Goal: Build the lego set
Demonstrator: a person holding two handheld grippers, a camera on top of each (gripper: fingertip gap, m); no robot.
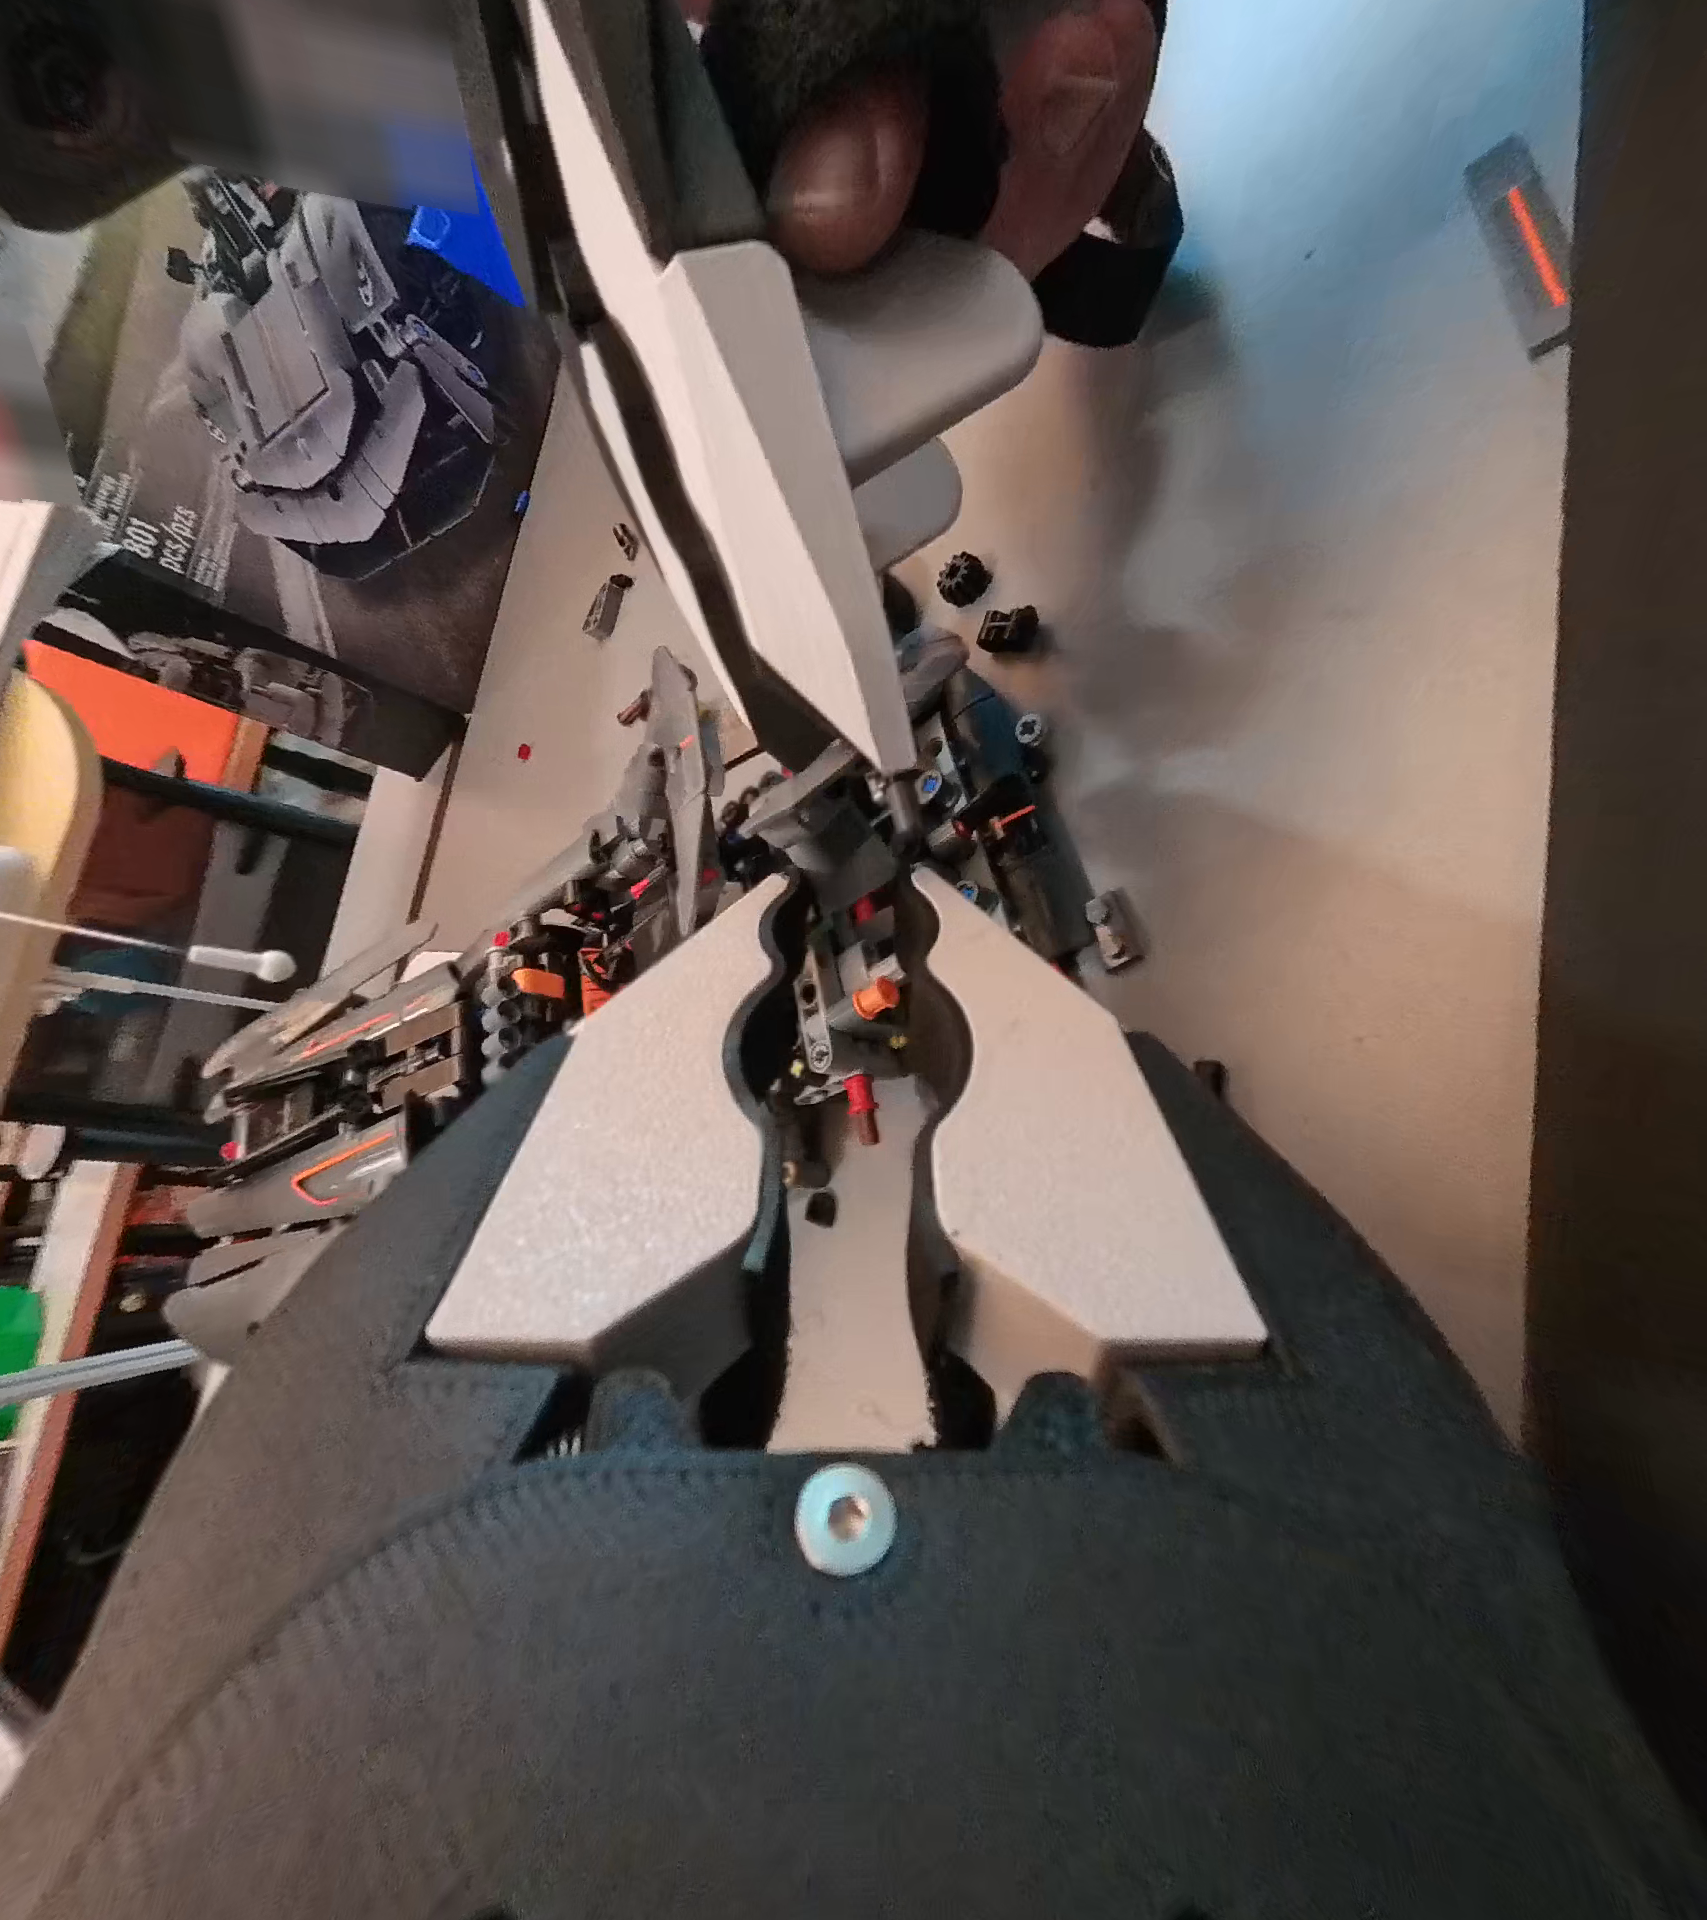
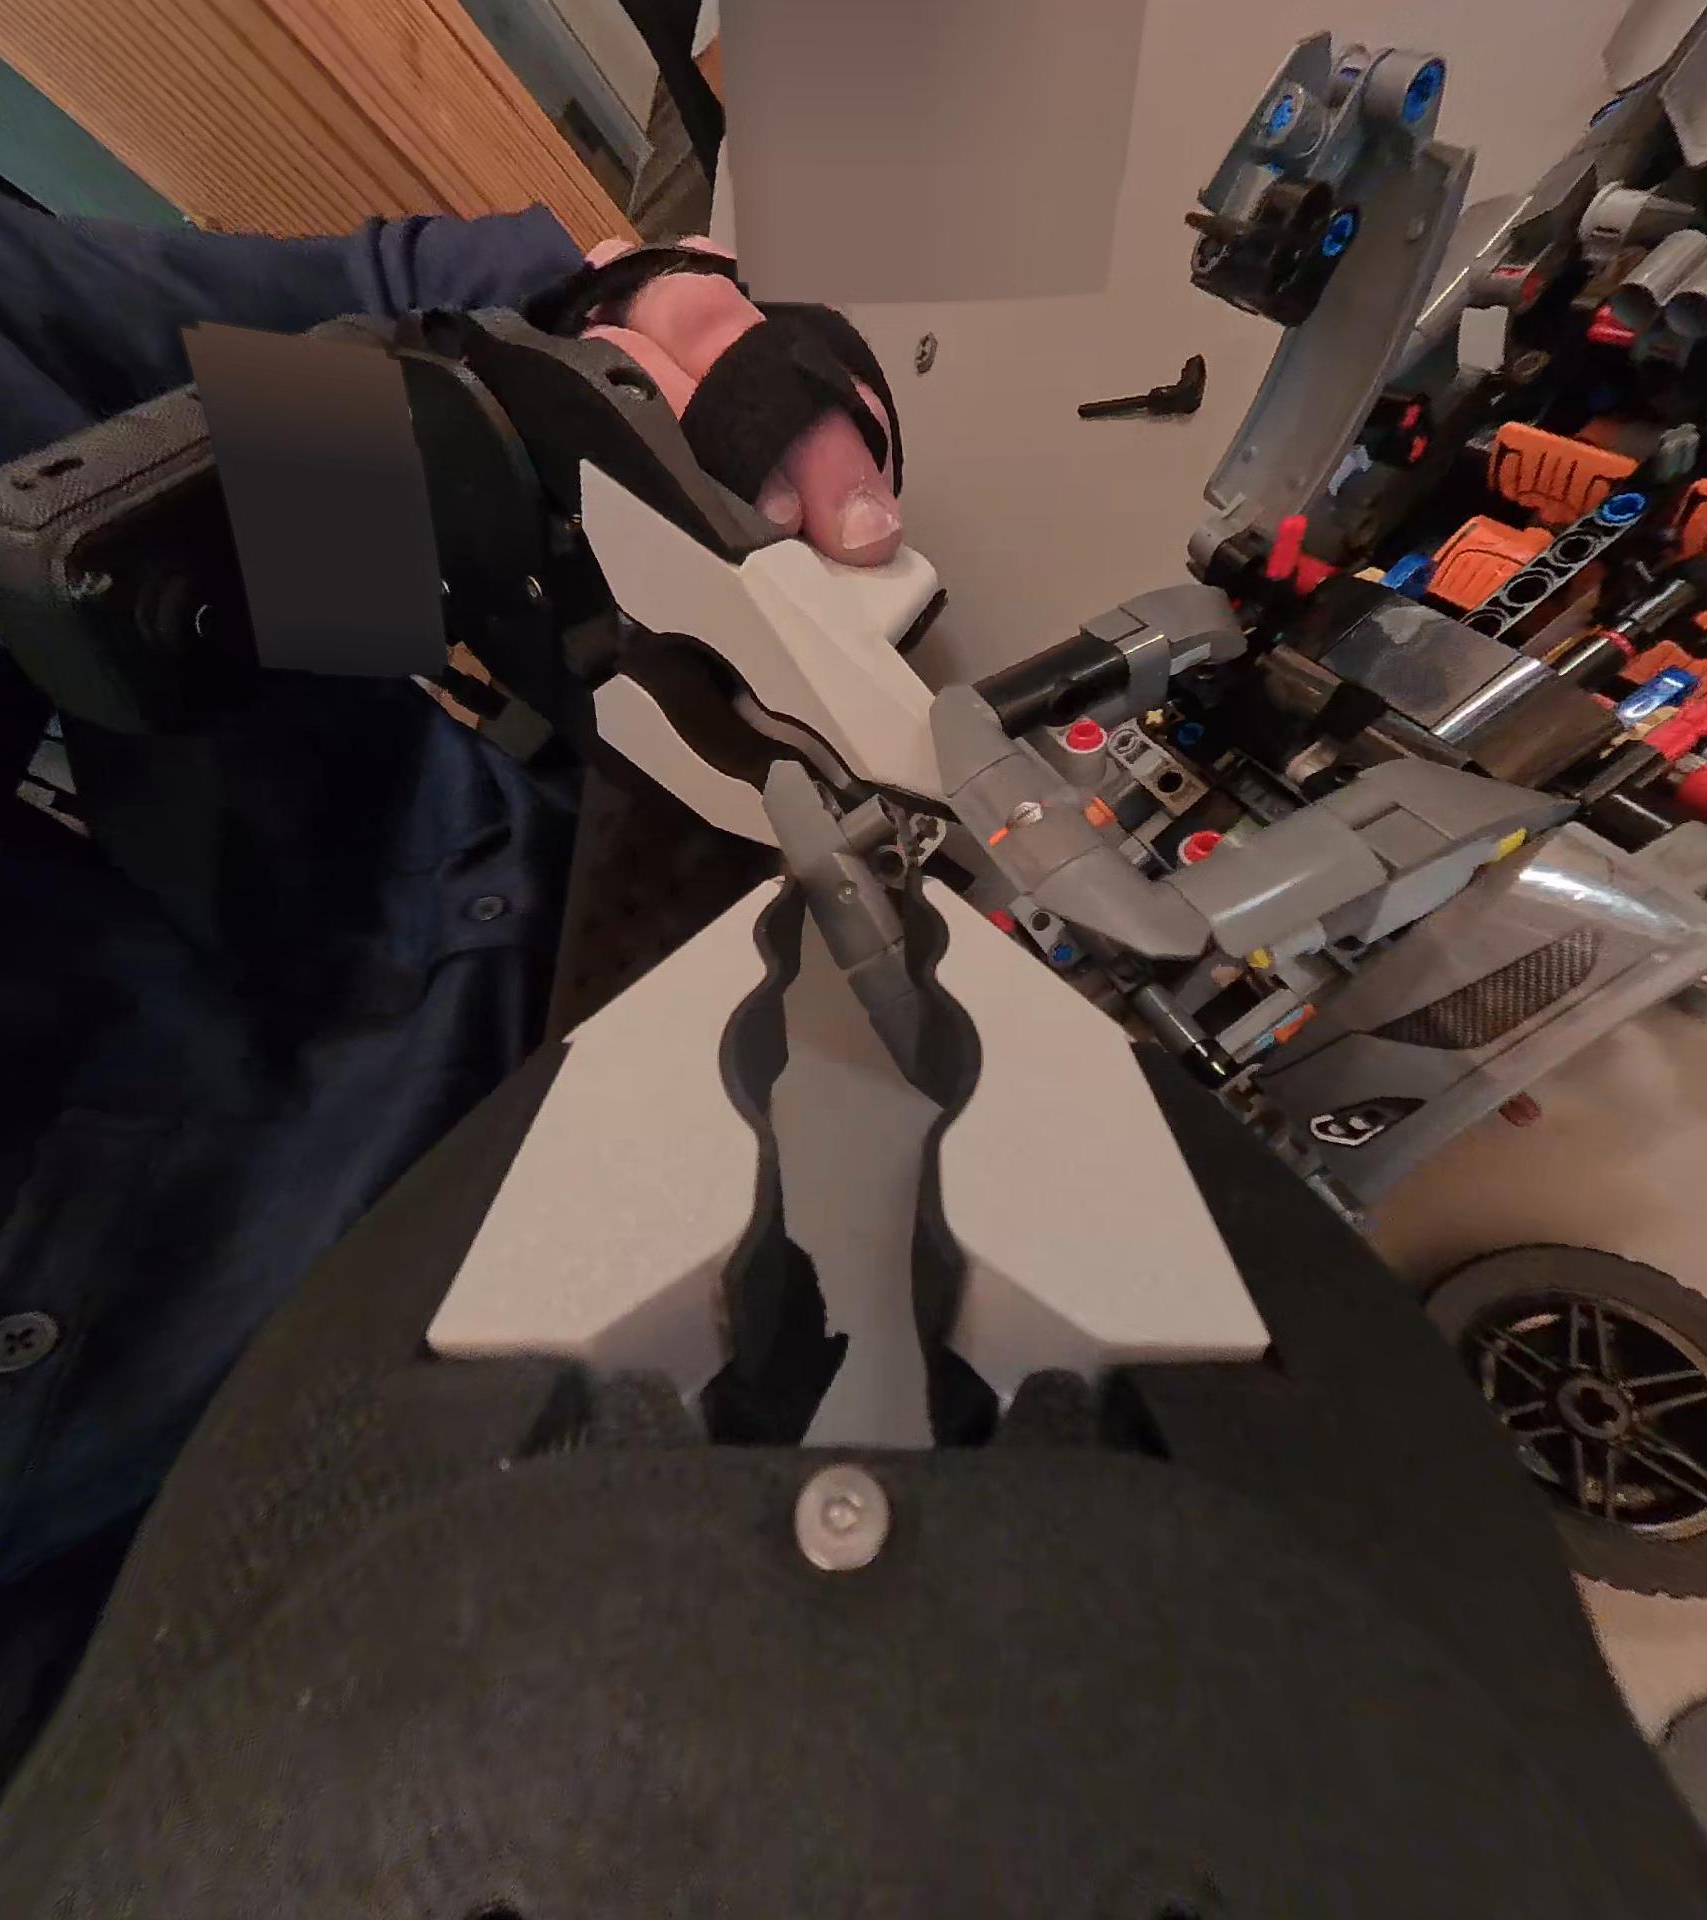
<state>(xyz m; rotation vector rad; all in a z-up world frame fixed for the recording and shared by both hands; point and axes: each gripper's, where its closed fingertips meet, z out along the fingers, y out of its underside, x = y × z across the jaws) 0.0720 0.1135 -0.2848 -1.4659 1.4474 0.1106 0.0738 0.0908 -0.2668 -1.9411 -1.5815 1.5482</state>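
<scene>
A grey and black lego car model (image 2: pixel 1348 883) with orange seats stands on the table, with one door panel (image 2: pixel 1348 312) raised. My right gripper (image 2: pixel 857 888) is shut on a slim grey lego piece (image 2: pixel 854 914) and holds it at the car's front corner. In the left wrist view the right gripper (image 1: pixel 896 805) comes down from above. My left gripper (image 1: pixel 851 883) has its jaws closed narrowly around the car's front frame, with pins and a beam showing between the fingers. In the right wrist view the left gripper (image 2: pixel 906 800) touches the car's grey nose.
A loose black wheel (image 2: pixel 1607 1423) lies on the light table (image 2: pixel 1659 1143) near the car. Small black parts (image 1: pixel 958 577) and a black pin (image 2: pixel 1140 400) lie on the table. The set's box (image 1: pixel 309 416) stands behind. A person's dark blue jacket (image 2: pixel 153 1039) is close by. The tips of both grippers are at nearly the same place.
</scene>
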